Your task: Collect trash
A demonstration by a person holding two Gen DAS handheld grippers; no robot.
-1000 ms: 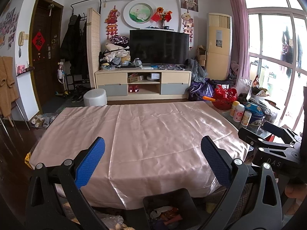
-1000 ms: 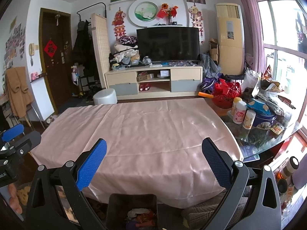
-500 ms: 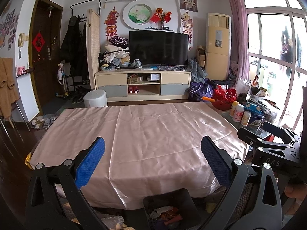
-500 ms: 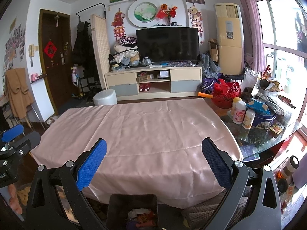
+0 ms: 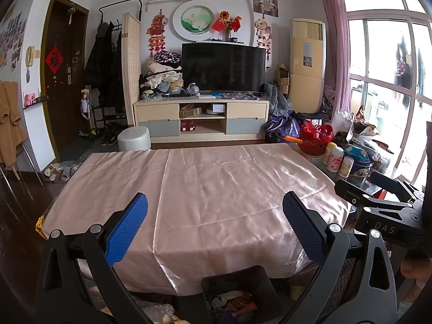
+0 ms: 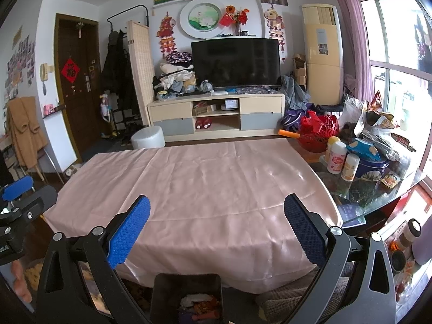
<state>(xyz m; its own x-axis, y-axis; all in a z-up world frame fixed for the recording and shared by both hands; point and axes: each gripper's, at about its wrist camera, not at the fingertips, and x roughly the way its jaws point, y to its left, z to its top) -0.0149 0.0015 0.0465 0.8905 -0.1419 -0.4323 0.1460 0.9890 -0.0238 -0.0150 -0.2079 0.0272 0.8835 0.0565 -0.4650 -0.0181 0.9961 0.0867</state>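
Hovering over the near edge of the table (image 5: 210,189), the left gripper (image 5: 214,229) has its blue pads (image 5: 127,229) spread wide with nothing between them. Just beside it, the right gripper (image 6: 216,229) is equally wide and empty. Below the table's near edge stands the bin (image 6: 162,286), with crumpled trash (image 6: 199,305) lying inside. Bottles (image 6: 337,156) stand at the table's right end.

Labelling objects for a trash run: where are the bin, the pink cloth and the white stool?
bin (image 6: 162,283), right wrist view, left wall.
pink cloth (image 5: 216,189), left wrist view, middle.
white stool (image 5: 134,137), left wrist view, top.
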